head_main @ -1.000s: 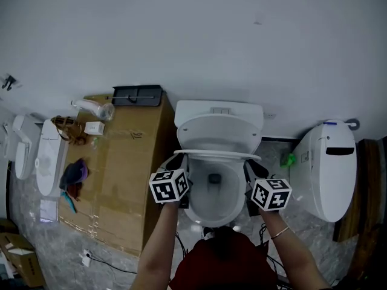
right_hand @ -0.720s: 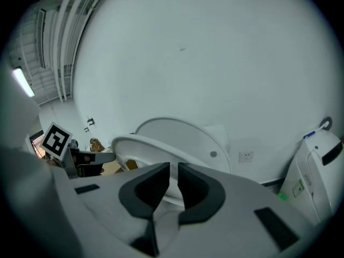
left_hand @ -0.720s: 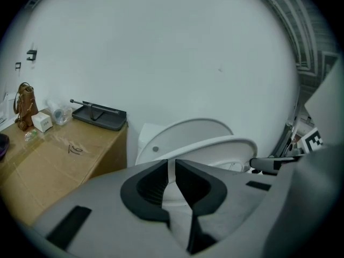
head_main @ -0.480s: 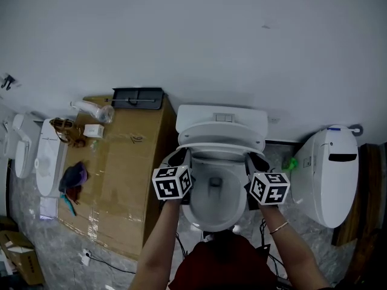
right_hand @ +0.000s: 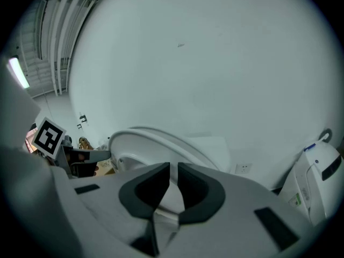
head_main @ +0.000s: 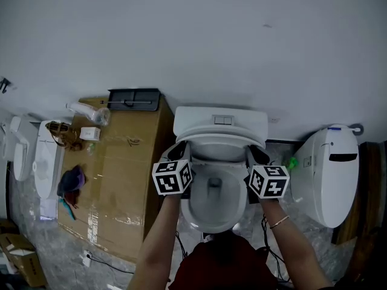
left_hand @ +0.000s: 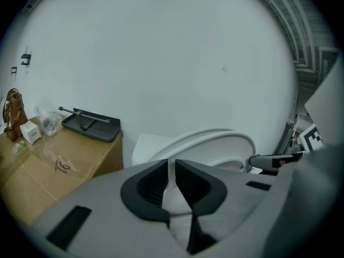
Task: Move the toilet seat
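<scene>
The white toilet seat is tipped up steeply over the open bowl, close in front of the lid and tank. My left gripper is shut on the seat's left rim and my right gripper is shut on its right rim. In the left gripper view the seat ring arcs away to the right, and its white edge runs between the dark pads. The right gripper view mirrors this: the seat curves off to the left, pinched between the pads.
A large cardboard box stands against the toilet's left side, carrying a black tray and small items. Another white toilet stands close on the right, more white fixtures at far left. The white wall is right behind the tank.
Both grippers have moved up and toward the wall with the seat, which has swung from about half raised to nearly upright against the lid.
</scene>
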The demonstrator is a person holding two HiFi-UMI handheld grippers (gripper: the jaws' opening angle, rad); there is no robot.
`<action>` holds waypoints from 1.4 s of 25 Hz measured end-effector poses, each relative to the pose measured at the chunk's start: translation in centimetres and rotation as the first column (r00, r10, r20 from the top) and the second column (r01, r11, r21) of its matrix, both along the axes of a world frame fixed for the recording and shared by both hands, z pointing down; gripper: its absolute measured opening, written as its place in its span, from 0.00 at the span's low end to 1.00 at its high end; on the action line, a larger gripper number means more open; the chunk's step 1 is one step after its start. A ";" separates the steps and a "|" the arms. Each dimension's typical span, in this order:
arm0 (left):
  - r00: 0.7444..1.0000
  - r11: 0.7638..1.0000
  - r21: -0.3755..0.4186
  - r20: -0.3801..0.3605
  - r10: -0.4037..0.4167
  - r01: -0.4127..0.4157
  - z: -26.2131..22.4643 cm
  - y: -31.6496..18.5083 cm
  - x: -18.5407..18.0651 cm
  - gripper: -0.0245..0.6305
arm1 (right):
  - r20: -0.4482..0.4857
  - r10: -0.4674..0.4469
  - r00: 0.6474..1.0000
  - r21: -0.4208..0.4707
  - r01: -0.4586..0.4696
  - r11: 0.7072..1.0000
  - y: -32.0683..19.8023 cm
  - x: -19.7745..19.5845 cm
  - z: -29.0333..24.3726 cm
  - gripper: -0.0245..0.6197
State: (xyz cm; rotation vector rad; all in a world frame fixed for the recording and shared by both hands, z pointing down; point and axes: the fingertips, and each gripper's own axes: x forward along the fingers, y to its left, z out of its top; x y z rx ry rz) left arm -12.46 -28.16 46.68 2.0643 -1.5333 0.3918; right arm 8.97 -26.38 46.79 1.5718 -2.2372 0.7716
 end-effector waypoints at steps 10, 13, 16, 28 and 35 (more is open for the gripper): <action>1.000 1.000 0.006 0.021 0.019 -0.019 0.1 -1.3 0.2 0.13 | -0.012 -0.014 1.000 -0.008 0.014 1.000 -1.1 -0.2 0.4 0.13; 0.999 1.000 0.003 0.027 0.029 -0.029 0.2 -1.5 0.3 0.13 | -0.023 -0.019 1.000 -0.011 0.018 1.000 -1.2 -0.4 0.7 0.13; 0.999 0.999 0.002 0.033 0.033 -0.033 0.2 -1.6 0.3 0.13 | -0.020 -0.029 0.999 -0.005 0.029 1.000 -1.3 -0.4 0.5 0.13; 0.999 0.991 0.129 0.028 0.019 -0.023 -3.6 3.6 0.1 0.10 | 0.058 -0.073 0.996 0.060 0.069 0.996 3.3 -1.4 -3.1 0.12; 0.998 0.983 0.181 0.051 0.023 -0.032 -6.4 8.9 0.0 0.08 | 0.104 -0.112 0.988 0.106 0.101 0.989 7.3 -3.2 -5.3 0.10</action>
